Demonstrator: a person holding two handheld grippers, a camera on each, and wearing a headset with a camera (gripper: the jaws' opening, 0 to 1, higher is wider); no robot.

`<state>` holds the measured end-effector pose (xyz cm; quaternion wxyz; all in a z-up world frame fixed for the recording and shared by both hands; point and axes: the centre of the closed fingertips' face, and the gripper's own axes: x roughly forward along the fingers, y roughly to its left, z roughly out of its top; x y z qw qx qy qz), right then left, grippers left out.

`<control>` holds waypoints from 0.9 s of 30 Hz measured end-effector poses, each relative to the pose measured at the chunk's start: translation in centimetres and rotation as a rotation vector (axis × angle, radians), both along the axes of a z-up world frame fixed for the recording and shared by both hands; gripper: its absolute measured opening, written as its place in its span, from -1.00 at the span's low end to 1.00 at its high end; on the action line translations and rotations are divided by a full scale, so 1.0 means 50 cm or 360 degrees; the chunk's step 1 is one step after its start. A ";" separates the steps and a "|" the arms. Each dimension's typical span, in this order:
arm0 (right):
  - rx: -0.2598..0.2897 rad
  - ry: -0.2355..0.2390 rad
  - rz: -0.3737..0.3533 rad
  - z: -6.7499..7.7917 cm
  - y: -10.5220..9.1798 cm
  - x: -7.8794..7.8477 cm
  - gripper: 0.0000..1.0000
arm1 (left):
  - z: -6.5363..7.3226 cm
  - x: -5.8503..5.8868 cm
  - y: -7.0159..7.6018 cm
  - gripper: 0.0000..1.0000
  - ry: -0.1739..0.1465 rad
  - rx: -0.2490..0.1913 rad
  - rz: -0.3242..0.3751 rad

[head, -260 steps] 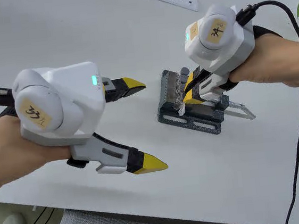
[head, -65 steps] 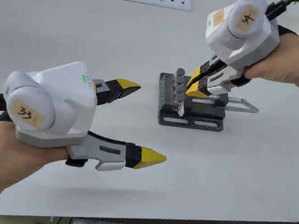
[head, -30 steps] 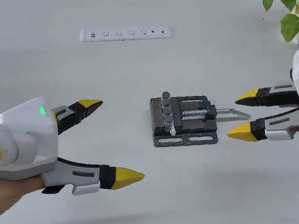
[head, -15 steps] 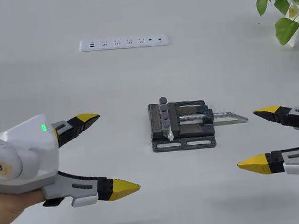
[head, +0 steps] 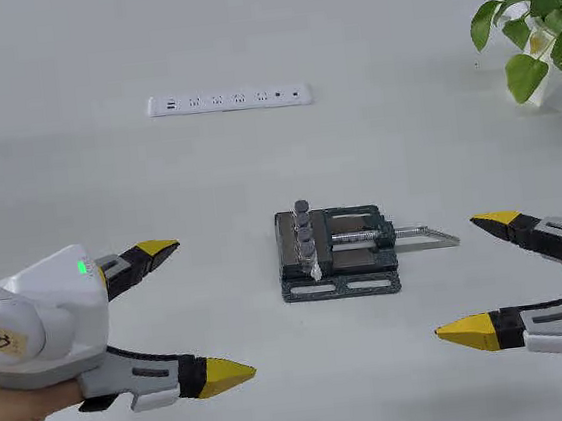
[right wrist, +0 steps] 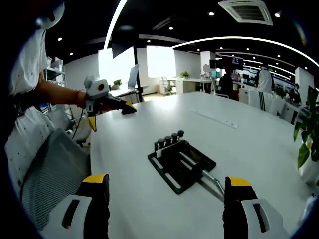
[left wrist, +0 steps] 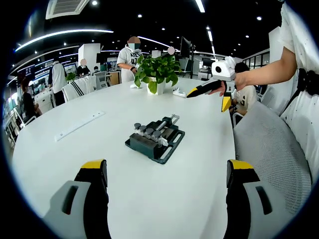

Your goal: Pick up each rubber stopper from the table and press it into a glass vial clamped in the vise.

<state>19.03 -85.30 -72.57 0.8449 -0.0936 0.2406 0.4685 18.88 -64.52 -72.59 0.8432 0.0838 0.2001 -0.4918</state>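
As seen in the head view, the vise [head: 337, 265] holds a row of stoppered vials [head: 304, 230] at frame centre. The left gripper [head: 206, 309], lower left, and the right gripper [head: 466, 274], lower right, are spread and empty. Left gripper view: vise at centre. Right gripper view: vise at centre.

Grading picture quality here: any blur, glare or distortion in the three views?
Head view: sharp, evenly lit, faint soft shadows beside the vise. Left gripper view: fisheye curving, ceiling lights glaring, vise sharp. Right gripper view: same curving, back panels blown out.
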 end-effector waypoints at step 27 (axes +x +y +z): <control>-0.0021 0.0006 0.0073 -0.005 0.001 -0.001 0.91 | -0.012 -0.007 -0.001 0.99 0.0012 0.0047 -0.0025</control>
